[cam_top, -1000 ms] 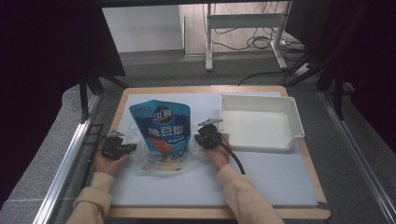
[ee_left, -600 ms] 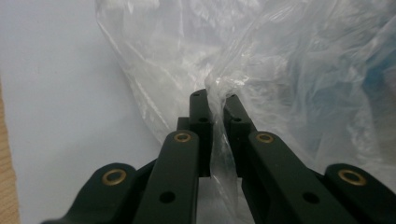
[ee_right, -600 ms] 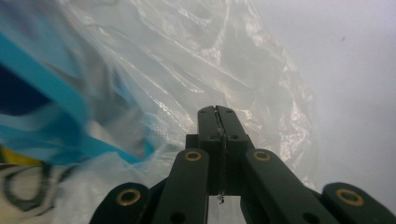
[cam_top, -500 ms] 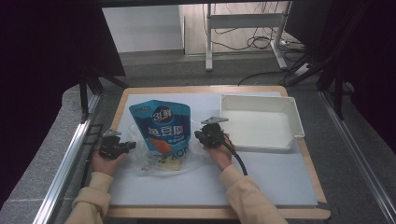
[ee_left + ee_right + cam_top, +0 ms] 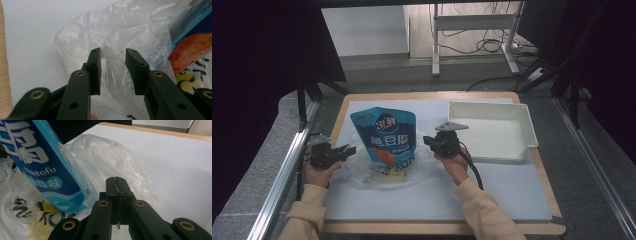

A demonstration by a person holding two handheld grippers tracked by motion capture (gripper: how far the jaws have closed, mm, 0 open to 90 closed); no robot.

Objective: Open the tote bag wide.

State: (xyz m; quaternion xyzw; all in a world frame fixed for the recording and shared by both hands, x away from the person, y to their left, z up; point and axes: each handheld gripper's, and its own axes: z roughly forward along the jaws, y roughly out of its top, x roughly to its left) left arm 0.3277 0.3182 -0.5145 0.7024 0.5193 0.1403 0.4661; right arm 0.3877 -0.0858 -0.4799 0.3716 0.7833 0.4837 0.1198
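Observation:
A blue snack pouch stands tilted on the white mat with its base inside a crumpled clear plastic bag. My left gripper is at the bag's left edge. It is open, and a fold of the clear bag lies between its fingertips. At the bag's right edge my right gripper is shut. In the right gripper view its jaws are pressed together with the bag's film running into them. The pouch is close to their left.
A white tray sits at the right of the wooden-edged table. The white mat covers most of the tabletop. Metal rails run along the table's left side.
The right gripper has edged slightly to the right at the bag's edge. The left gripper has stayed near the bag's left side and the pouch has hardly moved.

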